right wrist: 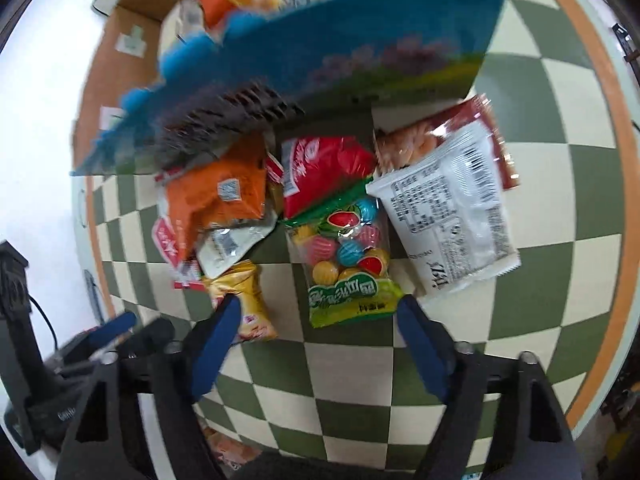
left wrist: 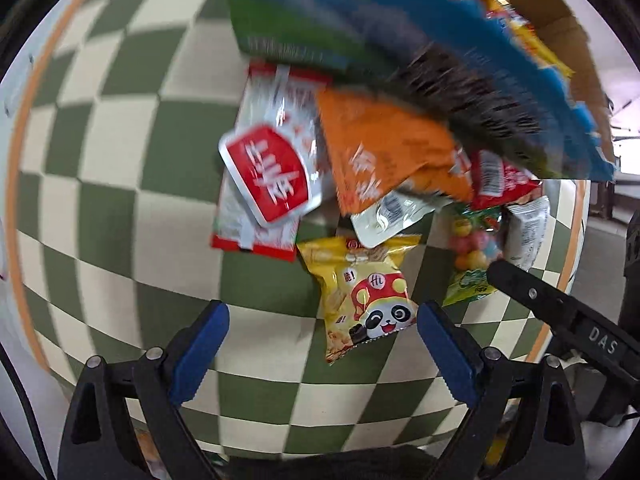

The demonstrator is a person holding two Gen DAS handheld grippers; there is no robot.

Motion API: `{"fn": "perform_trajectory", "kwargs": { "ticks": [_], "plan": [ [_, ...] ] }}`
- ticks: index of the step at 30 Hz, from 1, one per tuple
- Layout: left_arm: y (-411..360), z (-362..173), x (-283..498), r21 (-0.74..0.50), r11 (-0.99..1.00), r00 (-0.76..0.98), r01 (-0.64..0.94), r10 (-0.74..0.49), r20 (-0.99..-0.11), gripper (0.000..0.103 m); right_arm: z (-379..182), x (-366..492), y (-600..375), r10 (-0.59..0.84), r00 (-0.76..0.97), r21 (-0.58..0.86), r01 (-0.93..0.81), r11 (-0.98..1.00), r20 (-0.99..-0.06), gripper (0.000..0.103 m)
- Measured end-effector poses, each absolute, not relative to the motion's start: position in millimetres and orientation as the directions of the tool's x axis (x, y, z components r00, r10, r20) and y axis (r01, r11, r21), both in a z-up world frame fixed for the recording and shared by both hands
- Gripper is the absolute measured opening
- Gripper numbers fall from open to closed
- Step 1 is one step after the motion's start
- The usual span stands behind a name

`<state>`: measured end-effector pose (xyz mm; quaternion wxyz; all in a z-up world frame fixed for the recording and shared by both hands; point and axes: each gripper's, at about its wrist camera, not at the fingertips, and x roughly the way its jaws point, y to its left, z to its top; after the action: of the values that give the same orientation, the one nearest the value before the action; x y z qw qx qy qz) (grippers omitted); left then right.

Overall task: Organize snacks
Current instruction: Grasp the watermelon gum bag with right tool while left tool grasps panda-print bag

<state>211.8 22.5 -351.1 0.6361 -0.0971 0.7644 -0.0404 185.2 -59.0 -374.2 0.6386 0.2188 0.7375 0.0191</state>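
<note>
**Both tongs poised over the snack heap**

Our left tongs point(left wrist: 322, 344) hang released above the yellow panda-print crisp packet point(left wrist: 360, 300); our right tongs point(right wrist: 318, 334) gape, empty, over the clear candy-ball bag point(right wrist: 348, 256), both on the checkered counter point(right wrist: 400, 380), ready for sorting.

Green-and-cream checkered tablecloth point(left wrist: 120, 200) with orange border point(right wrist: 596, 92)

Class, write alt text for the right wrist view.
The open right tool points down at a candy bag in a snack pile on a checked table. A white packet lies right of it, a yellow packet left.
</note>
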Motion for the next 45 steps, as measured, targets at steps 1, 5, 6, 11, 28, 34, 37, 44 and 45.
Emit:
{"fn": "perform_trajectory", "kwargs": {
  "ticks": [1, 5, 6, 11, 28, 34, 37, 44, 45],
  "plan": [
    [23.2, -356.6, 211.9, -0.193, 0.975, -0.183, -0.112, -0.211, -0.960, 0.096, -379.4, 186.4, -57.5, 0.339, -0.097, 0.297, 0.302, 0.906, -0.936, 0.074],
    [21.7, -376.3, 215.5, -0.217, 0.961, -0.219, -0.174, -0.253, -0.942, 0.096, -398.1, 191.3, -54.1, 0.302, -0.121, 0.252, 0.316, 0.915, -0.946, 0.073],
    [19.9, -380.4, 216.7, -0.218, 0.959, -0.229, -0.182, -0.257, -0.939, 0.096, -401.4, 192.9, -53.0, 0.286, -0.127, 0.235, 0.311, 0.921, -0.950, 0.073],
    [5.3, -400.9, 217.4, -0.199, 0.962, -0.280, -0.186, -0.246, -0.928, 0.096, -410.1, 193.9, -52.4, 0.272, -0.158, 0.214, 0.308, 0.927, -0.949, 0.066],
    [-12.8, -389.9, 203.2, -0.097, 0.993, -0.222, -0.063, -0.109, -0.969, 0.050, -428.2, 195.5, -46.9, 0.236, -0.203, 0.157, 0.343, 0.926, -0.950, 0.057],
    [-19.0, -383.3, 189.5, -0.072, 0.997, -0.199, -0.026, -0.076, -0.977, 0.048, -423.4, 182.8, -44.8, 0.229, -0.191, 0.156, 0.336, 0.929, -0.954, 0.053],
    [-11.1, -372.8, 173.6, -0.059, 0.998, -0.169, 0.004, -0.057, -0.984, 0.048, -419.6, 172.0, -44.6, 0.249, -0.187, 0.176, 0.339, 0.924, -0.950, 0.053],
    [-22.1, -332.9, 172.1, -0.049, 0.996, -0.073, 0.072, -0.043, -0.996, 0.048, -390.0, 149.5, -48.9, 0.292, -0.145, 0.234, 0.322, 0.917, -0.945, 0.053],
    [-22.5, -326.8, 171.2, -0.051, 0.995, -0.062, 0.080, -0.046, -0.997, 0.048, -383.9, 147.2, -48.6, 0.289, -0.137, 0.235, 0.316, 0.919, -0.947, 0.053]
  ]
}}
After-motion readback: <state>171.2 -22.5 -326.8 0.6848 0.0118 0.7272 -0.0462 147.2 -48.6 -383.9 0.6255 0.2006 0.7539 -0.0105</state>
